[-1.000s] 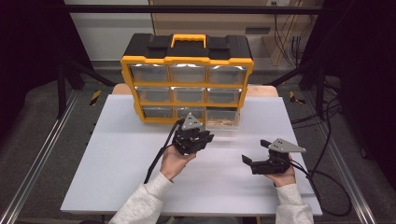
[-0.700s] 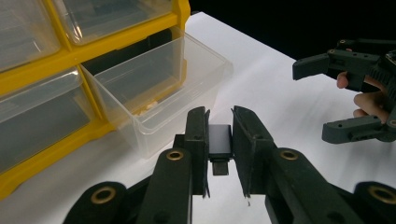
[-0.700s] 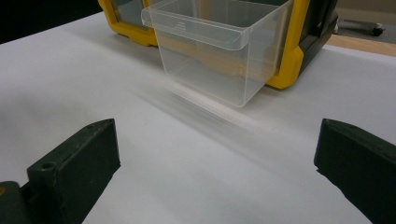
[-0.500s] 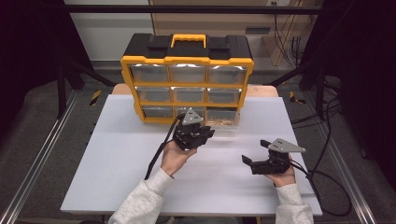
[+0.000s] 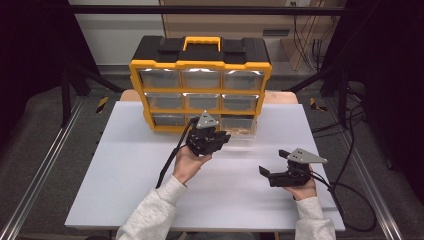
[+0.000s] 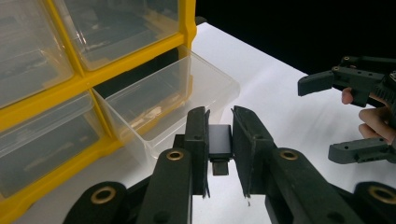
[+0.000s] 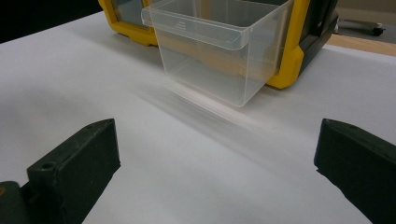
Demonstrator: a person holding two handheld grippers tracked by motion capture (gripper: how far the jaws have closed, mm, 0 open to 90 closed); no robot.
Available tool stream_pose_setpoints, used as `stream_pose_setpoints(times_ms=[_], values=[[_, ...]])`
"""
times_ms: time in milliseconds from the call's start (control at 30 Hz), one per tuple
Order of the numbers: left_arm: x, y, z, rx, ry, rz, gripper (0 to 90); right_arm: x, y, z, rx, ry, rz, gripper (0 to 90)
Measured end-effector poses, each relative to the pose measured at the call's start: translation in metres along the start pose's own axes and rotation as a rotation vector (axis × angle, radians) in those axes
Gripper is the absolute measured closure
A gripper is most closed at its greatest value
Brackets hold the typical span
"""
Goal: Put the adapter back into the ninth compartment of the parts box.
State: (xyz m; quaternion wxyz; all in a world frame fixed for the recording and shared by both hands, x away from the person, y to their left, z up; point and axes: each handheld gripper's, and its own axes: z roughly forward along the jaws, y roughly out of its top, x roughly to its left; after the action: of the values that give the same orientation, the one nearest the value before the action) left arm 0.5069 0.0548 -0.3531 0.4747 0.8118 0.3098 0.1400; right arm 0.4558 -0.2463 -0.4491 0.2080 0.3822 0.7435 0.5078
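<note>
Little has moved vs. the earlier frames: both hands sit where they were, lower centre and lower right of the high view.

1. State. My left tongs [image 6: 219,154] are pinching a small USB stick [image 6: 220,142], grey body between the pads, dark plug end pointing down toward me. My right tongs [image 7: 215,158] are spread wide w/ nothing between them, resting low over the white table [image 5: 125,175].

2. Location. USB stick sits mid-frame in the left gripper view, just short of the clear drawer [image 6: 173,100] that is pulled out of the bottom row of the yellow cabinet [image 5: 200,82]. In the high view my left tongs [image 5: 212,137] are just in front of that drawer [image 5: 239,131].

3. Handling (judgement). Stick looks light, stiff, smooth-sided, so it could slip or twist if the grip eases. Best hold is across the flat sides of the body, as now; avoid the plug end. Drawer is thin clear plastic, probably light, likely to slide if bumped.

4. View differences.
- Left gripper view: shows the stick itself and pad contact, plus my right tongs [image 6: 355,112] at the right edge. High view is too coarse for the stick.
- Right gripper view: shows the drawer [image 7: 219,51] front-on, its rim and how far it stands out.
- High view: shows the whole cabinet and spacing of both hands; my right tongs [image 5: 287,172] are well apart from the drawer.
</note>
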Motion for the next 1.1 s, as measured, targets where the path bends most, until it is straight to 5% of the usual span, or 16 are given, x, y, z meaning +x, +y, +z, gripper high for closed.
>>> stream_pose_setpoints(times_ms=[1100], values=[[0.017,0.014,0.015,0.004,0.017,-0.007,75.4,0.0,0.0,0.0,0.0,0.001,0.001,0.5]])
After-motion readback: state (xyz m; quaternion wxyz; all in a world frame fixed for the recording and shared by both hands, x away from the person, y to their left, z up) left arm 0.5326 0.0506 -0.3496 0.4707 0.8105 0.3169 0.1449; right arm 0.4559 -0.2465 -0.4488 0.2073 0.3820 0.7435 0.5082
